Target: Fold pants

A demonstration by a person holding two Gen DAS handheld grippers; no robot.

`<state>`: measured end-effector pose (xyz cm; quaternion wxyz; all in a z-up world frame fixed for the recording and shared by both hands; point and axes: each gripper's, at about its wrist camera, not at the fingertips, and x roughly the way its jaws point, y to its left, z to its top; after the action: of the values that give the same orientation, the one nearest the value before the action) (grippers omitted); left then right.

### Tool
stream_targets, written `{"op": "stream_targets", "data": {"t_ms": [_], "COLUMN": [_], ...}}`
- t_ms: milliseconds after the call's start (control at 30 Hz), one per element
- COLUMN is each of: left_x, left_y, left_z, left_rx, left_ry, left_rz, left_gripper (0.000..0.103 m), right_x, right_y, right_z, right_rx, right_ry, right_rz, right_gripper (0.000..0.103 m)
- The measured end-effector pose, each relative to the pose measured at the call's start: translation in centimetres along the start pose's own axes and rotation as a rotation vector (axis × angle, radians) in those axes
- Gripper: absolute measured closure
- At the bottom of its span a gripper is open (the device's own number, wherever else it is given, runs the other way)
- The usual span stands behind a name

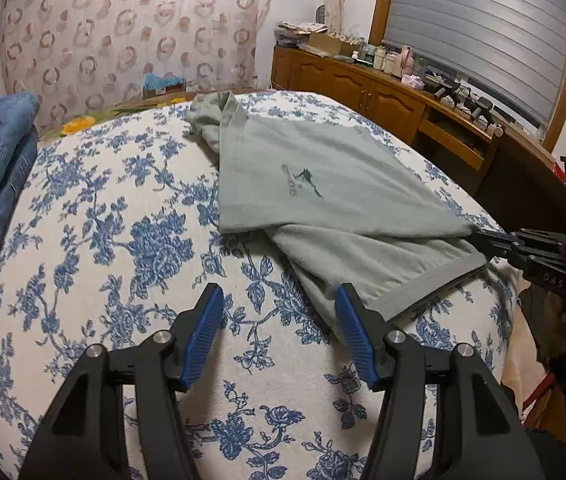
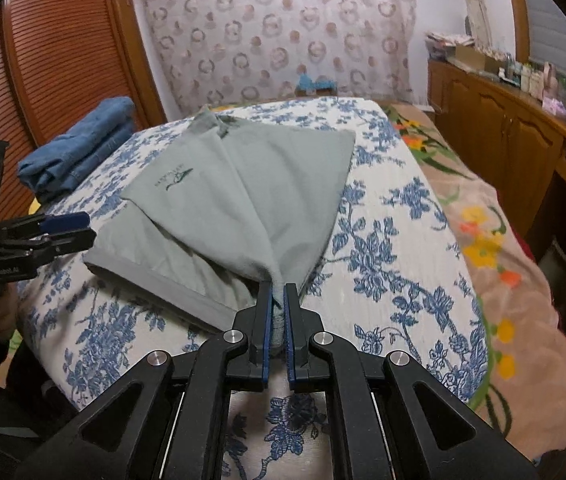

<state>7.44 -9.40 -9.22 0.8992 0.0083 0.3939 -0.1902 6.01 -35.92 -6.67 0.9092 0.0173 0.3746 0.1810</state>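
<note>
Your right gripper was clamped on a bunched corner of the pants, the grey-green cloth pinched between its blue pads and pulled up into a taut ridge that fanned back across the garment. Your left gripper hung with its jaws apart and nothing between them, just off the near hem of the pants, one pad beside the hem band.

The pants were soft, matte knit, partly folded, with a flat darker hem band along the near edge and a small dark green print (too small to read) on the upper layer. They lay on the bed, whose cover was a coarse white weave with blue flowers.

Folded jeans sat well apart near the bed's far left corner. Bare cover lay open on both sides of the pants.
</note>
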Motion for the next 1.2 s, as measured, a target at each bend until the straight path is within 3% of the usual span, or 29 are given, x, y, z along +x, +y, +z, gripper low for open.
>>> {"op": "stream_targets", "data": {"t_ms": [67,367,600,800,1067,1200], "left_x": [0.2,-1.2,-2.5,-2.7,-2.7,-2.6], "left_y": [0.1,1.3,3.7,6.3,9.0,10.0], "left_z": [-0.1,0.7,2.1,2.7,3.0,2.9], "left_rx": [-0.006,-0.023,-0.033,-0.059,-0.088,-0.104], "left_ry": [0.006,-0.045,-0.086,-0.096,-0.098,-0.096], "left_rz": [-0.001,0.006,0.047,0.083,0.115,0.115], "left_gripper": [0.045,0.045,0.045,0.045,0.045,0.045], "right_x": [-0.2,-1.8,0.6,4.2,9.4,11.1], "right_y": [0.0,0.6,3.6,7.5,11.4,13.0], "right_z": [0.0,2.1,6.0,8.6,10.4,10.6], "right_rx": [0.003,-0.051,-0.117,-0.201,-0.275,-0.315], "right_ry": [-0.002,-0.063,-0.080,-0.043,0.054,0.091], "right_rz": [-0.003,-0.043,0.018,0.090,0.191,0.236], "right_gripper": [0.101,0.077,0.070,0.062,0.062,0.070]}}
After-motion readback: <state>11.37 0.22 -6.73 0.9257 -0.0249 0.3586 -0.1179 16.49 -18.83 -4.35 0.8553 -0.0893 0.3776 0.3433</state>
